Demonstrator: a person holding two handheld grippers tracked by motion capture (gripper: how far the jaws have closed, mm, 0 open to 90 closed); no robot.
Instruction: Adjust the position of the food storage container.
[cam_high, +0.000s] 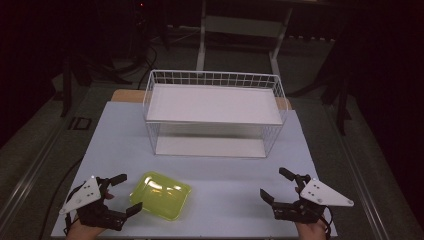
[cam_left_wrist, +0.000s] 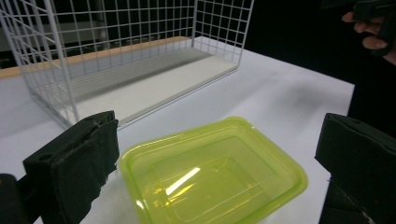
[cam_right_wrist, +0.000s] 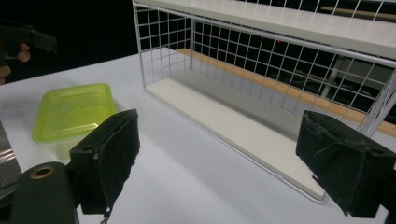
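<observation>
A translucent yellow-green plastic container (cam_high: 161, 195) lies open side up on the white table, near the front left. My left gripper (cam_high: 129, 192) stands open right at its left edge, jaws spread wide on either side of that end. In the left gripper view the container (cam_left_wrist: 210, 177) sits low between the two black pads (cam_left_wrist: 74, 163), and neither pad presses on it. My right gripper (cam_high: 273, 183) is open at the front right with nothing between its jaws. In the right gripper view (cam_right_wrist: 224, 133) it faces the wire rack, with the container (cam_right_wrist: 74, 112) far off at the left.
A white wire rack (cam_high: 212, 102) with an upper and a lower shelf stands across the middle of the table (cam_high: 225, 170), open toward me. Its lower shelf (cam_right_wrist: 243, 126) is bare. The surroundings beyond the table are dark floor and frame legs.
</observation>
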